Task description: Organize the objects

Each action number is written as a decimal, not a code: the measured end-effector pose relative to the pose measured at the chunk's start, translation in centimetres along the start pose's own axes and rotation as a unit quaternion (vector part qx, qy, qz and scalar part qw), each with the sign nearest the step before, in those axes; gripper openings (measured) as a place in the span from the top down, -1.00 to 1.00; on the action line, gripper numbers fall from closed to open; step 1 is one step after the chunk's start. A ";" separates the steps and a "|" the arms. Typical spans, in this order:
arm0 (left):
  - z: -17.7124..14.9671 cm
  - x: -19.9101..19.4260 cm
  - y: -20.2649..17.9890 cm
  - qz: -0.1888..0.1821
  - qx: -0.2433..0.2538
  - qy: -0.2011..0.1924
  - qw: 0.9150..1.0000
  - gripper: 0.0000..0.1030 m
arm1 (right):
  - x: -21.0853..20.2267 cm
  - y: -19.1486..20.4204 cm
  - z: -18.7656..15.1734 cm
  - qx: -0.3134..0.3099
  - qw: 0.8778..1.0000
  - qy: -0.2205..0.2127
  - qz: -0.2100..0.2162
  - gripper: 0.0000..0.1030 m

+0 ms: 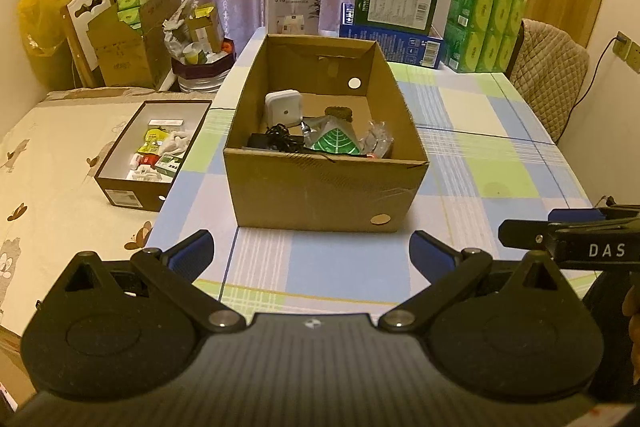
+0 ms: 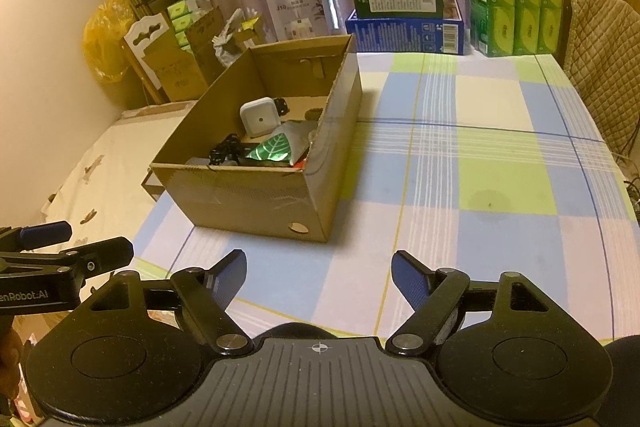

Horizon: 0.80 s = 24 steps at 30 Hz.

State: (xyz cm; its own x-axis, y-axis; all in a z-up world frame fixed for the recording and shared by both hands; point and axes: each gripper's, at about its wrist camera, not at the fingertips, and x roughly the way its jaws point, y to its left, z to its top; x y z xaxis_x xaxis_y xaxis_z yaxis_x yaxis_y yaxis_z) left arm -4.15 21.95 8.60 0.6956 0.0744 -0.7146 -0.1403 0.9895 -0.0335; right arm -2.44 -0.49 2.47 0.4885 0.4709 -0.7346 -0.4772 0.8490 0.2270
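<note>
Straight ahead of the left hand-held gripper stands an open cardboard box on the checked tabletop, near its left edge; its fingers are spread wide and hold nothing. Inside the box lie a white cube, a tangle of black cable and a green leaf-patterned packet; the right hand-held gripper hovers over the near edge with the box ahead to its left, its fingers likewise apart and empty; stacked cartons line the far edge.
</note>
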 end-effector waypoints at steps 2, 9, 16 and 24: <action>-0.1 0.2 0.0 0.001 0.000 0.002 1.000 -0.99 | 0.1 -0.1 0.0 0.001 1.000 0.001 0.001 -0.49; -0.2 0.8 -0.1 0.001 0.001 0.007 1.000 -0.99 | 0.3 -0.4 0.1 0.003 1.000 0.004 0.000 -0.49; -0.1 1.2 -0.4 0.000 0.004 0.009 1.000 -0.99 | 0.5 -0.6 0.0 0.004 1.000 0.006 -0.001 -0.50; -0.1 1.2 -0.5 -0.001 0.003 0.008 1.000 -0.99 | 0.7 -0.4 0.0 0.004 1.000 0.006 -0.001 -0.50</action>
State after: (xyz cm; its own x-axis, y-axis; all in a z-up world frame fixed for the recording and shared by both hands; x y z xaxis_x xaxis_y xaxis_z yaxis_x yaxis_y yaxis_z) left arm -3.27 21.57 7.69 0.6842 0.0701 -0.7259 -0.1337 0.9906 -0.0304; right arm -1.90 -0.56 1.89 0.4811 0.4656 -0.7428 -0.4702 0.8522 0.2296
